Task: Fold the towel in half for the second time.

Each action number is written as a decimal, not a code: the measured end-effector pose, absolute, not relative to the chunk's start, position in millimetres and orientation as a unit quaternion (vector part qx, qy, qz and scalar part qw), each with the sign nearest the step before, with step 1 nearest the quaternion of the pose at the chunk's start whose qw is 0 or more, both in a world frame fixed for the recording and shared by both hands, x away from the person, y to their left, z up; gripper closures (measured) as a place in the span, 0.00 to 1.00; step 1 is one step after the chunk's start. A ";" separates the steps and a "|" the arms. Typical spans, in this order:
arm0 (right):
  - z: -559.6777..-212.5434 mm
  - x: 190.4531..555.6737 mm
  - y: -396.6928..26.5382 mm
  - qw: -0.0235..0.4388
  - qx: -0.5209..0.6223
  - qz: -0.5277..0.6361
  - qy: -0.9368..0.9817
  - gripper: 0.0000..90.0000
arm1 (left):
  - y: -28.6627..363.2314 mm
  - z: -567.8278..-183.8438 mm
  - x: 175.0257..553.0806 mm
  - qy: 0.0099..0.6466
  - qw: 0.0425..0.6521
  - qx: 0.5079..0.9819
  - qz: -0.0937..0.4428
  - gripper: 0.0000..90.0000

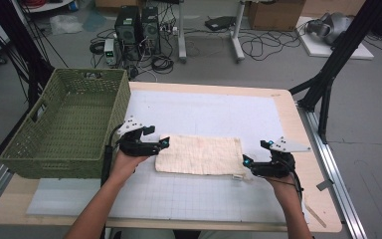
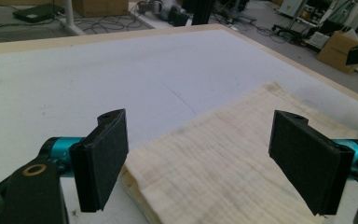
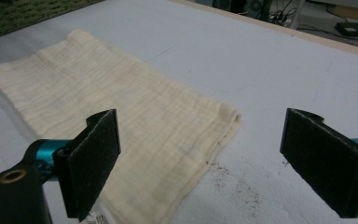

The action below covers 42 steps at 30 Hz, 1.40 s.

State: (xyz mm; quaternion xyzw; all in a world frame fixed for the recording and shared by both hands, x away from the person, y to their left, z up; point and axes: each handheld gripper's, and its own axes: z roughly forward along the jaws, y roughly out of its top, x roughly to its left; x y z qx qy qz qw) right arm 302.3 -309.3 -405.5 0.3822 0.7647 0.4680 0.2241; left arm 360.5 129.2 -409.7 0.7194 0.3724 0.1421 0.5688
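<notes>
A folded cream cloth (image 1: 199, 155) lies on the bench (image 1: 288, 107). The left hand-held gripper (image 1: 163, 143) and right hand-held gripper (image 1: 247, 161) flank its ends, jaws wide apart, gripping nothing.

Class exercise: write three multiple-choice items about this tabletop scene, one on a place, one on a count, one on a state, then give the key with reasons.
1. Where is the green woven basket?
A. at the table's left edge
B. at its right edge
C. on the cloth

2. How many layers of cloth lie on the white mat?
A. cannot tell
B. exactly one
C. exactly ten

3. How is the left hand-held gripper?
A. shut on the cloth
B. open
C. holding the basket

Key: 1 A, it stands left of the folded cream cloth. 2 A, its folded edge hides the count. 3 B, its pads stand apart over the cloth's end.
</notes>
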 end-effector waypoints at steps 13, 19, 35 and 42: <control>-408.0 304.8 -313.3 0.217 0.385 0.465 0.767 0.13 | 115.7 -430.6 407.9 0.409 0.473 0.766 0.151 0.39; -410.2 305.2 -313.9 0.215 0.386 0.461 0.769 0.13 | 113.9 -445.1 415.1 0.414 0.443 0.784 0.135 0.48; -414.1 362.0 -299.4 0.173 0.406 0.442 0.781 0.13 | 113.2 -446.5 412.5 0.376 0.430 0.810 0.137 0.95; -422.7 396.7 -294.2 0.172 0.428 0.405 0.789 0.22 | 115.3 -445.1 412.1 0.386 0.440 0.800 0.133 0.95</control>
